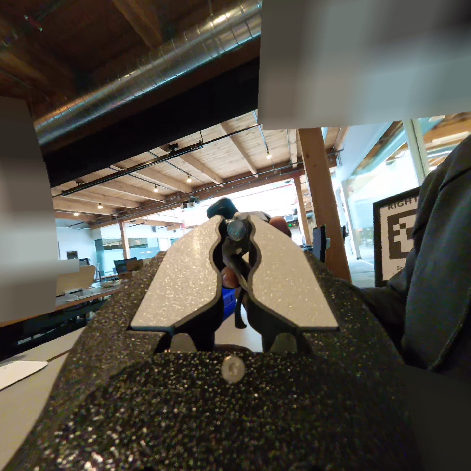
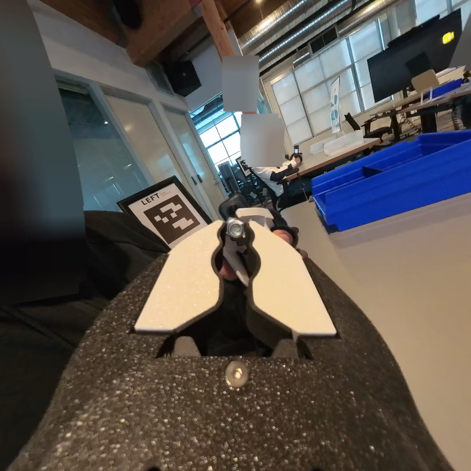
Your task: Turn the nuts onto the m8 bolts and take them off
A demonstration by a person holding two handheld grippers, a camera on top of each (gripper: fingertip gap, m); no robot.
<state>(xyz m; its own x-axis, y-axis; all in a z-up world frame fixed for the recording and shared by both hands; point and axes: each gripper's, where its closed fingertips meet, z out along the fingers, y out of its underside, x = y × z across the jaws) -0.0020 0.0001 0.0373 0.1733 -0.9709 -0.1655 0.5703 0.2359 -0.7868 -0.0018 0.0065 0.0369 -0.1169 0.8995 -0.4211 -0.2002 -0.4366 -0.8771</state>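
An open-plan office loft: desks [image 2: 356,150] and a big monitor [image 2: 413,61] beyond the right tongs, timber ceiling [image 1: 229,158] and ducting [image 1: 153,71] overhead.

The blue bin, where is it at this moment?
In the right wrist view, the blue bin stands on the grey table, up and to the right of the right gripper, apart from it.

Blue bin [image 2: 397,178] on grey table [image 2: 382,280]; framed marker card [image 2: 165,216], perhaps leaning.
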